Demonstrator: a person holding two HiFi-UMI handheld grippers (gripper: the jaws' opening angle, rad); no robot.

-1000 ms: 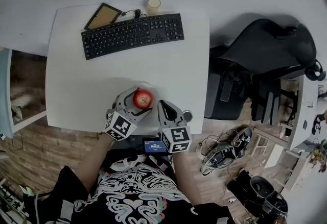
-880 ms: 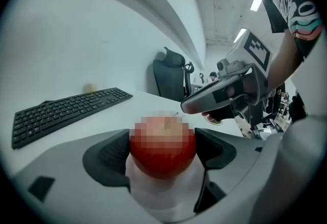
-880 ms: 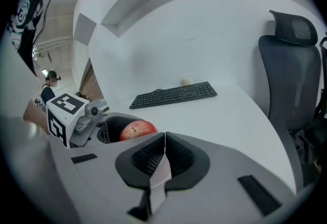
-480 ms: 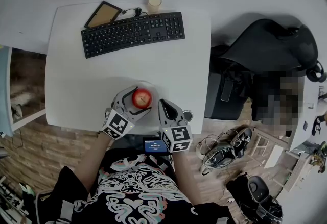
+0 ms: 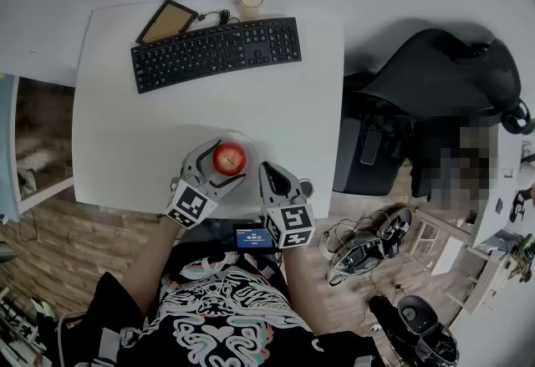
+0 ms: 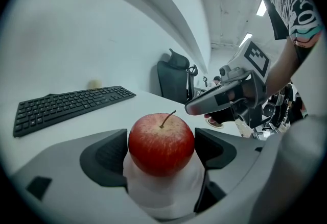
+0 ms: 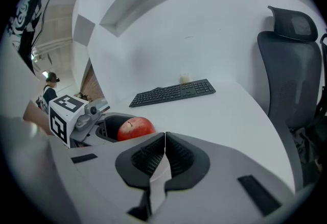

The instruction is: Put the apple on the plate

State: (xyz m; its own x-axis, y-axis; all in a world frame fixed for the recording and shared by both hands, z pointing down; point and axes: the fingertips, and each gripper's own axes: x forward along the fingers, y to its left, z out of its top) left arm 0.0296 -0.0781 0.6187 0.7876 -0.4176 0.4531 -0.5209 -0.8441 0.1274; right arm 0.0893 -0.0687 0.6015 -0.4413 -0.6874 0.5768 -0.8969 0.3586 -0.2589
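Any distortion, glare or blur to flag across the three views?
Head view: strong fisheye, the table edges bow, light even, shadows soft. Left gripper view: black vignette, apple sharp, ceiling light blown out. Right gripper view: same vignette, keyboard sharp, no glare.

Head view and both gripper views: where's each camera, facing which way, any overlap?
Head view: on the person's head, facing steeply down at the table; shows both forearms, left hand-held gripper, right hand-held gripper.
Left gripper view: rides the left hand-held gripper, looks along jaws clamping the apple; right arm shows.
Right gripper view: rides the right one, looks along shut, empty jaws toward the keyboard.
Shared: apple and keyboard in all three.
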